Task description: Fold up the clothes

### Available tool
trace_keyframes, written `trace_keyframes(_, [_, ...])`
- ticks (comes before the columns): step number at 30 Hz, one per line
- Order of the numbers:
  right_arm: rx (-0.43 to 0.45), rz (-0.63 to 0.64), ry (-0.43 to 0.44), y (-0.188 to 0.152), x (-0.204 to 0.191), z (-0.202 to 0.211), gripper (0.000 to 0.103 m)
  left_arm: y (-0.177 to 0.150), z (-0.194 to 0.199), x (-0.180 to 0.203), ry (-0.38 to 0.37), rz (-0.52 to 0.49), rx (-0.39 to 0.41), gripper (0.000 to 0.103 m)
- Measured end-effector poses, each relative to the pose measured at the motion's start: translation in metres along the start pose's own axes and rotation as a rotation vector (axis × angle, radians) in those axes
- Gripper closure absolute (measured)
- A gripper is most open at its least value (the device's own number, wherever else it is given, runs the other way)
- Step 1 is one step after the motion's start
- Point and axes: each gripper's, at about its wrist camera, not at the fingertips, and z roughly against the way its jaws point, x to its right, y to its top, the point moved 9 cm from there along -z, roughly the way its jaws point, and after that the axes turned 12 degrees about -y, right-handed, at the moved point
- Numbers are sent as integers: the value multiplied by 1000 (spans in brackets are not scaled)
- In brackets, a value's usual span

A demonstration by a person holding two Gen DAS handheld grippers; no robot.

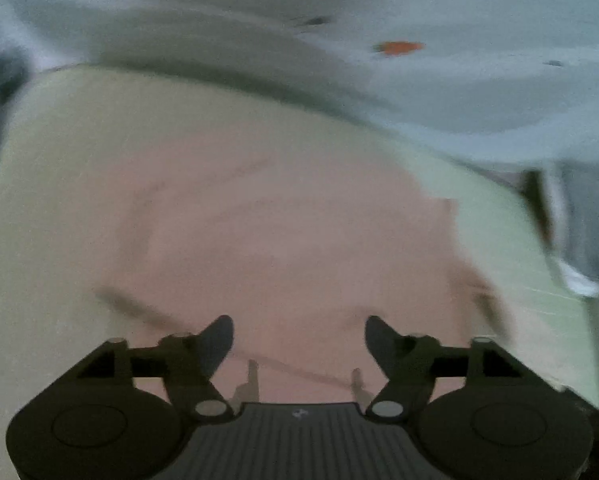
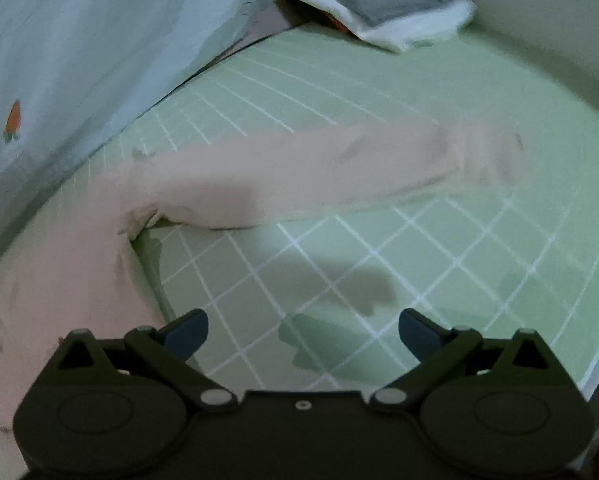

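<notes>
Surface: pale green cutting mat (image 2: 439, 240) with a white grid carried the work; behind it hung a light blue cloth (image 2: 59, 60) printed with small carrots, and a grey-and-white garment (image 2: 383, 4) lay bunched at the far corner.

Garment: we saw a pink top (image 1: 283, 220) spread flat across the mat, one sleeve (image 2: 299, 168) stretched straight out sideways. We judged it was laid open like this so the sleeve and sides could be turned in cleanly.

Left hand-held gripper (image 1: 299, 334): spread wide, holding nothing, poised above the body of the top with pink cloth directly beneath and ahead of its fingers. Blur kept us from telling whether it touched the fabric.

Right hand-held gripper (image 2: 303, 330): also spread and empty, over bare mat. The sleeve lay ahead of it, apart from the fingers, and the top's side edge (image 2: 139, 264) ran just beside its left finger.

Stage: we could not tell whether any fold had been made; the visible sleeve lay unfolded.
</notes>
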Motion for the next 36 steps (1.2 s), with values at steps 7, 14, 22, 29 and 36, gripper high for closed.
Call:
trace_keyframes(7, [67,191,-3,-1,-45,8,4,-25,21,-95,231,165,-39,20])
trace_keyframes(14, [98,297,152,-39,-142,35,10,-10,55,-163,278,144,-28,18])
trace_keyframes(22, [74,341,171,-83,-204,29,44,5,77,-206,274,56,-31,17])
trace_keyframes(29, [88,363,169,-87,-218,26,99,13,76,-227,280,59,-34,16])
trace_keyframes(36, [146,382,264,-54,-207,44,101,9,65,-209,276,85,-41,16])
